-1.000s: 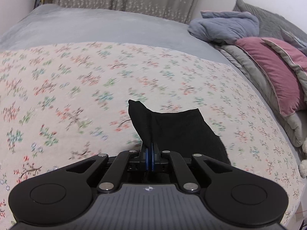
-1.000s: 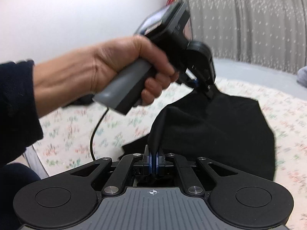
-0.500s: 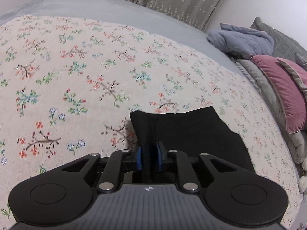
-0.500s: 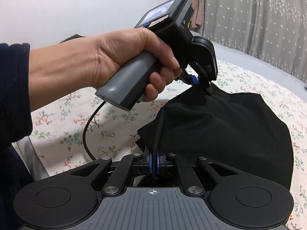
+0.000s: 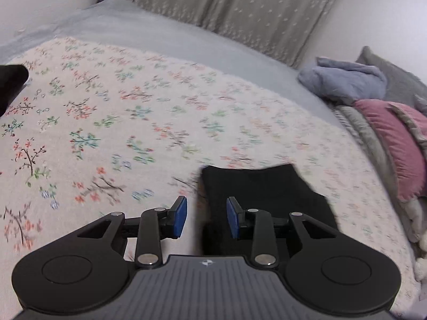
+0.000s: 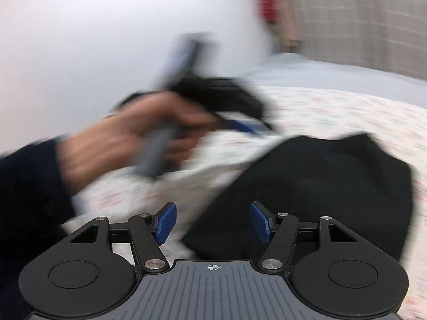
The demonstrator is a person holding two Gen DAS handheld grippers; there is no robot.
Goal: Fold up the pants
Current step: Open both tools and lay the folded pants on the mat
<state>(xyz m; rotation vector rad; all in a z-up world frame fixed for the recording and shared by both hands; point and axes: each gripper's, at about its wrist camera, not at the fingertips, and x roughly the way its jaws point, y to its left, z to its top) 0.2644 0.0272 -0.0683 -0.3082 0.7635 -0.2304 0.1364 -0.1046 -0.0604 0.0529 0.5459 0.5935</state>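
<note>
The black pants (image 5: pixel 267 197) lie folded into a flat block on the floral bedspread (image 5: pixel 133 122). My left gripper (image 5: pixel 205 217) hovers just above their near left edge. Its jaws are opening, and its blue pads (image 5: pixel 181 214) touch no cloth. In the right wrist view the same pants (image 6: pixel 315 186) spread ahead and to the right. My right gripper (image 6: pixel 212 222) is over their near left corner, its jaws opening wide and its pads (image 6: pixel 259 221) clear of the fabric. A blurred hand (image 6: pixel 128 144) carries the left gripper (image 6: pixel 248 126) beyond the pants' far left edge.
A grey-blue blanket (image 5: pixel 344 80), a pink pillow (image 5: pixel 395 144) and grey pillows pile up along the right side of the bed. Curtains (image 5: pixel 226 8) hang behind the grey sheet (image 5: pixel 138 34). A dark sleeve (image 6: pixel 29 186) fills the left of the right wrist view.
Both grippers have let go of the black cloth and opened. The pants now lie flat on the bedspread. The left gripper has swung away to the left, blurred in the right wrist view.
</note>
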